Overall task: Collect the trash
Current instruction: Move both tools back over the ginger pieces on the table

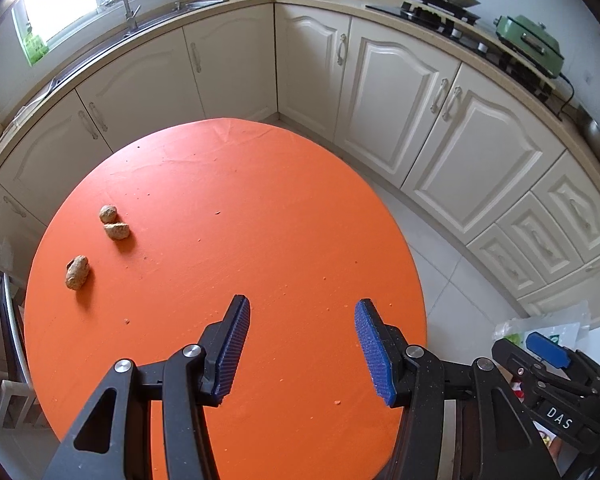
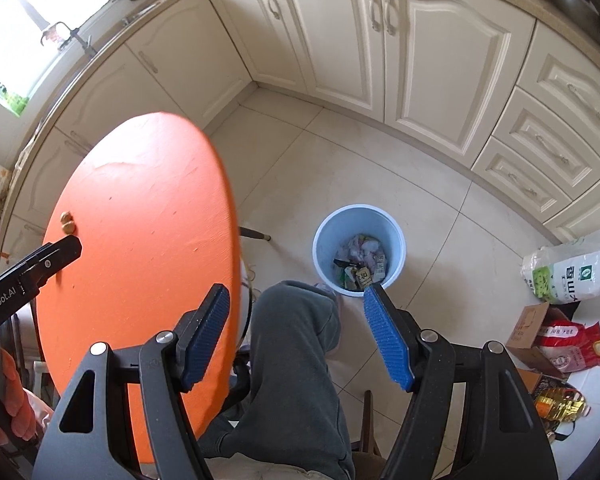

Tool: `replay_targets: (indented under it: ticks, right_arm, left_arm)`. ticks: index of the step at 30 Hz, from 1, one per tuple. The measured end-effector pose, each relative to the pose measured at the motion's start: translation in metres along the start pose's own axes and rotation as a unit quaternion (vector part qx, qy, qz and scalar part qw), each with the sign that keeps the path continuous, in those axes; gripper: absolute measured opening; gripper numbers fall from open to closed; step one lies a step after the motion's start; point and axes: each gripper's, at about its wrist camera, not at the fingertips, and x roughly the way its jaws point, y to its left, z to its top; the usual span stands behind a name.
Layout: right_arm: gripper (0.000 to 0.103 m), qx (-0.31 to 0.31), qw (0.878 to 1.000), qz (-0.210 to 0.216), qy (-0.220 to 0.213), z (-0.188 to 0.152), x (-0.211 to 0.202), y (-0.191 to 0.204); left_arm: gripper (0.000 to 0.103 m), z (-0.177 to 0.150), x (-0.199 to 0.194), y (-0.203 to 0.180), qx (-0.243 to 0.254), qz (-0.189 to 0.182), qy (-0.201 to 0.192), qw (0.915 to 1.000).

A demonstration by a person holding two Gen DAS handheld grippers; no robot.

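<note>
Left tongs (image 1: pixel 302 312) hang above the near part of the round orange tabletop (image 1: pixel 228 184), blue pads apart, nothing btwn them, pads clear of the surface. Ahead and to the left of these tongs lie three brown lumps of trash: one lump (image 1: pixel 77 272) nearest the table's left edge, and a pair farther on, the nearer lump (image 1: pixel 117 231) touching or just beside the far lump (image 1: pixel 108 213). All three are well apart from the tongs. Small crumbs dot the tabletop around and ahead of the pads.

Right tongs (image 2: pixel 298 300) are off the table's right side, pointing down over the tiled floor (image 2: pixel 340 152), jaws wide w/ nothing gripped. Below them, btwn the pads, is a person's leg in dark grey trousers (image 2: pixel 296 344). Just beyond the right pad sits a light-blue bin (image 2: pixel 359 216) on the floor, w/ wrappers and crumpled scraps inside. Right of these tongs, near the cabinets, lie a white-and-green sack (image 2: pixel 572 272), a red bag (image 2: pixel 568 344) and a cardboard box (image 2: pixel 532 320). The left tongs' black arm pokes in at that view's left edge, over the tabletop, close to the lumps as seen from there.

Cream cabinets (image 1: pixel 400 100) curve around behind the table.
</note>
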Motion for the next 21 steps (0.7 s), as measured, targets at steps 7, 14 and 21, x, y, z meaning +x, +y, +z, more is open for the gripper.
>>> replay_targets:
  ticks: [7, 14, 21]
  right_arm:
    - [0.073, -0.035, 0.999, -0.006, -0.013, -0.029, -0.016, 0.050]
    - [0.076, -0.098, 0.995, -0.008, -0.012, -0.044, -0.015, 0.109]
    - [0.078, -0.167, 0.986, 0.006, 0.010, -0.053, 0.006, 0.172]
  left_arm:
    - [0.051, -0.042, -0.043, 0.049, -0.015, 0.001, -0.023, 0.9996]
    - [0.051, -0.078, -0.060, 0.099, -0.071, 0.028, -0.027, 0.9968]
    - [0.051, -0.102, -0.066, 0.154, -0.127, 0.046, -0.008, 0.9908]
